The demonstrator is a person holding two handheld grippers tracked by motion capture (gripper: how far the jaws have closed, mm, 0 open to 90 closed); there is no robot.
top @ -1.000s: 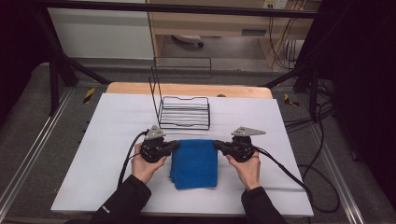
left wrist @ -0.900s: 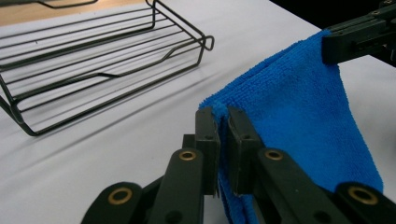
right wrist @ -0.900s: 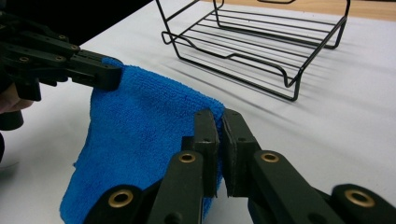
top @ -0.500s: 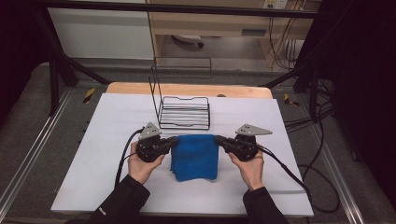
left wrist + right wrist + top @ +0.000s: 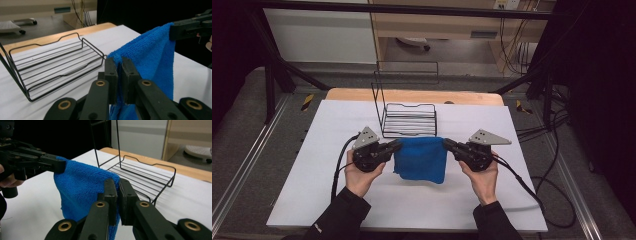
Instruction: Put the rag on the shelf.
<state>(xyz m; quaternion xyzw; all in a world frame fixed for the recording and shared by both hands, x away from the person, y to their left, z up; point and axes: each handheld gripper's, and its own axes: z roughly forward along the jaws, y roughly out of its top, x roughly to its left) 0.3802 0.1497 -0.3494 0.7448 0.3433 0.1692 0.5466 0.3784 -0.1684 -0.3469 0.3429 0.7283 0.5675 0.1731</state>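
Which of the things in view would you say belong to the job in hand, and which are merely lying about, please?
In the job:
- blue towel, hanging between both grippers
- left gripper, shut on one top corner
- right gripper, shut on the other
- black wire rack, just beyond, probably

Lying about:
- cables off the table's right edge

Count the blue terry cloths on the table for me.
1. The blue terry cloth hangs between the left gripper and right gripper, just in front of the black wire rack.
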